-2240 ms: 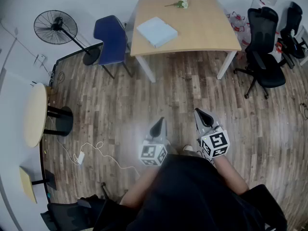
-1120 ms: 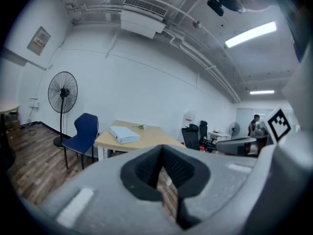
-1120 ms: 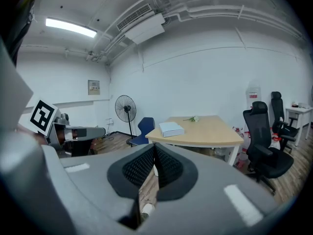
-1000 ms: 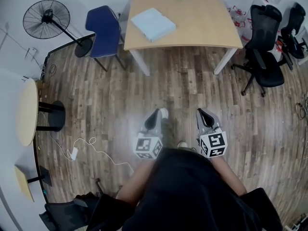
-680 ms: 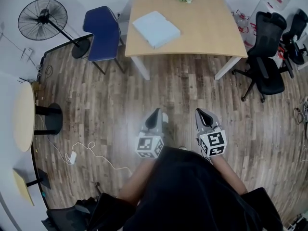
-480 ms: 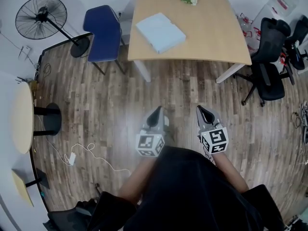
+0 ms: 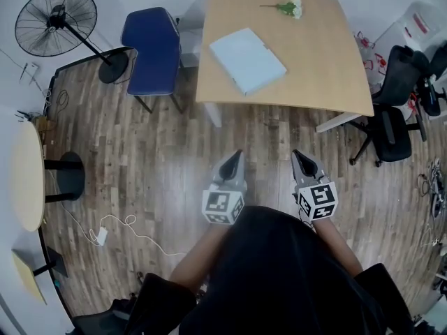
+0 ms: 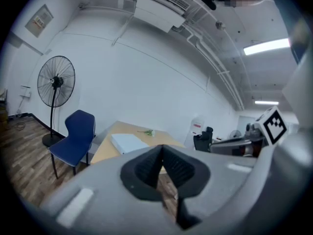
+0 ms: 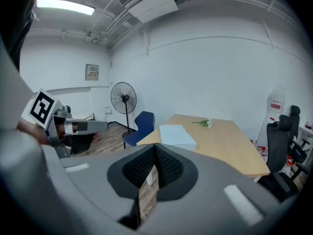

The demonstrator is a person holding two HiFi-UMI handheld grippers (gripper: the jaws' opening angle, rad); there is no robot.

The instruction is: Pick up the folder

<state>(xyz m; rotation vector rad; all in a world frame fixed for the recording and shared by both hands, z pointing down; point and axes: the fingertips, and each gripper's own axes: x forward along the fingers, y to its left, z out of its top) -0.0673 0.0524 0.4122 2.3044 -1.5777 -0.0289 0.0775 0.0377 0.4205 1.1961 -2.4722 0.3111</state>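
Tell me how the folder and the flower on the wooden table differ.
The folder is a pale blue flat rectangle; the flower is a thin green stem with white blooms. The folder is far larger than the flower. The folder lies toward the side of the blue chair, while the flower lies near the far edge. Both rest on the wooden table, apart from each other.

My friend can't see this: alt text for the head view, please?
From above: a person holds the left gripper and right gripper, both shut, over a wood floor, facing a table bearing a folder and a flower, a blue chair beside it.
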